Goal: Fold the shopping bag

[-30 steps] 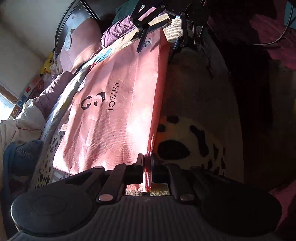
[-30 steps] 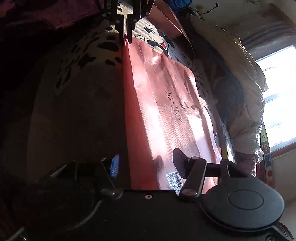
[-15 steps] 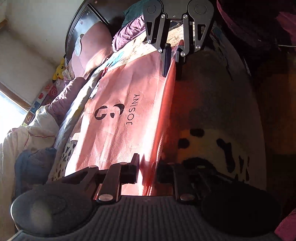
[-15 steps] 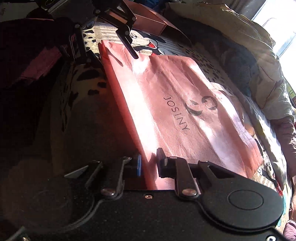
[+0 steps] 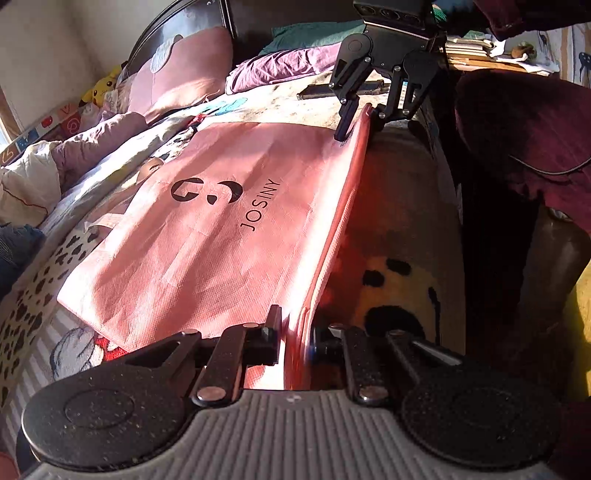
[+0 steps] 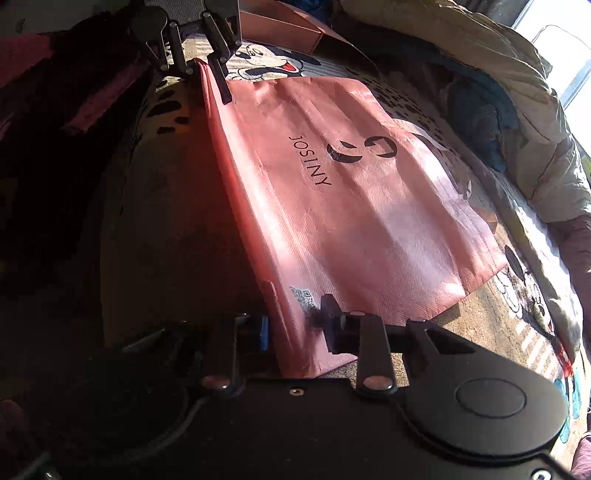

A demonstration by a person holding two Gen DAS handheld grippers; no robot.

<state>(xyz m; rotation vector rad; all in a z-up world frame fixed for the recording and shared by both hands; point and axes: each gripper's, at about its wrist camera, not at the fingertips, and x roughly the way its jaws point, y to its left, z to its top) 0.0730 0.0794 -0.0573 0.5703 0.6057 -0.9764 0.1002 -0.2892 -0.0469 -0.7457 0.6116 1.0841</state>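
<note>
A pink shopping bag (image 5: 221, 229) printed JOSINY lies flat on the bed; it also shows in the right wrist view (image 6: 351, 206). My left gripper (image 5: 295, 332) is open, its jaws either side of the bag's near folded edge. My right gripper (image 6: 295, 325) is open too, its jaws astride the same edge at the other end, by a QR code print (image 6: 304, 297). Each gripper shows in the other's view: the right gripper (image 5: 360, 122) at the top, the left gripper (image 6: 203, 74) at the top left.
A cartoon-print blanket (image 6: 517, 317) covers the bed. Pillows (image 5: 177, 81) and a headboard stand behind. A heap of bedding (image 6: 498, 81) lies along the far side. A brown box (image 6: 280, 29) sits beyond the bag. A dark red garment (image 5: 524, 140) is at the right.
My left gripper was shut on the bag's edge a second ago and has opened. My right gripper narrowed onto the edge, then opened again. Both lowered the bag's edge toward the bed.
</note>
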